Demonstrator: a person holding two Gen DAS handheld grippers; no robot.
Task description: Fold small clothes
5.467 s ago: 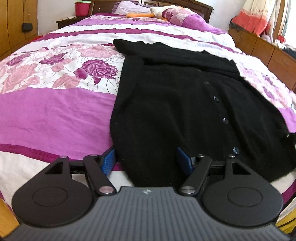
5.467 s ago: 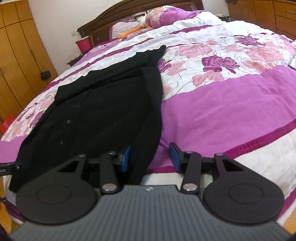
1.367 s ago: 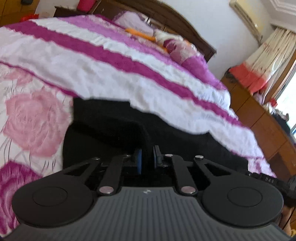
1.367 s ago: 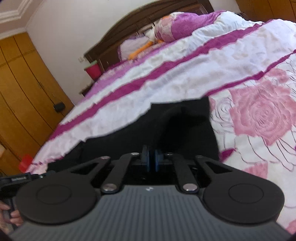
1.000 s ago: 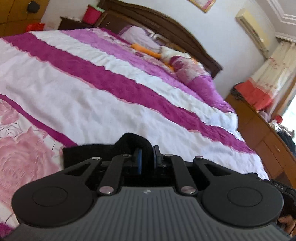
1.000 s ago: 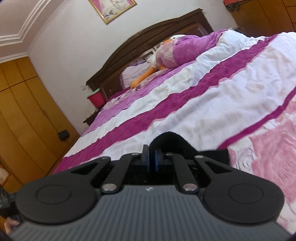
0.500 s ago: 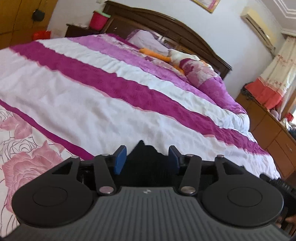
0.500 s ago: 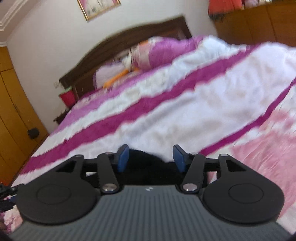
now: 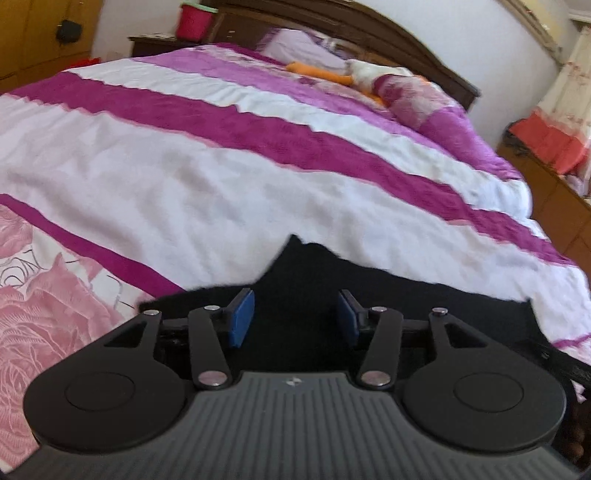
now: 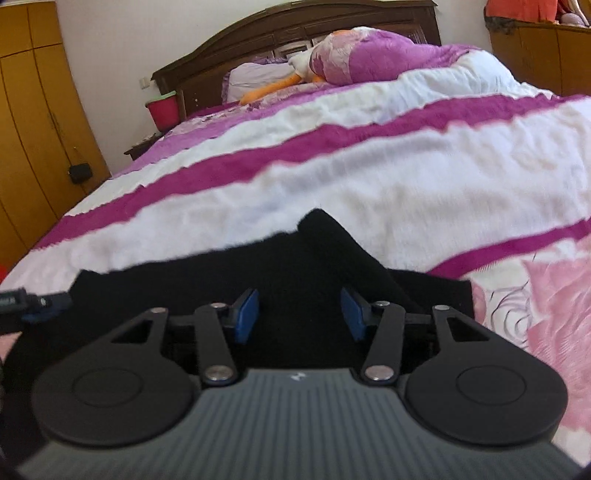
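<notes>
A black cardigan (image 9: 369, 291) lies folded over on the bedspread; its far edge shows as a black band with a raised point. It also shows in the right wrist view (image 10: 221, 273), with a ridge of fabric running back. My left gripper (image 9: 295, 317) is open above the cardigan's left part, holding nothing. My right gripper (image 10: 301, 314) is open above its right part, holding nothing. The left gripper's tip (image 10: 37, 304) shows at the left edge of the right wrist view.
The bed (image 9: 184, 177) has a white, magenta and rose-print cover. Pillows and an orange soft toy (image 10: 280, 86) lie by the dark headboard (image 10: 295, 22). A red bucket (image 9: 194, 22) stands on a nightstand. Wooden wardrobes (image 10: 33, 110) line the wall; cabinets (image 9: 554, 199) stand along the other side.
Both grippers carried the cardigan's near hem up the bed over the garment, then opened and let it go. Since half a second ago they have drawn back slightly, showing more black fabric.
</notes>
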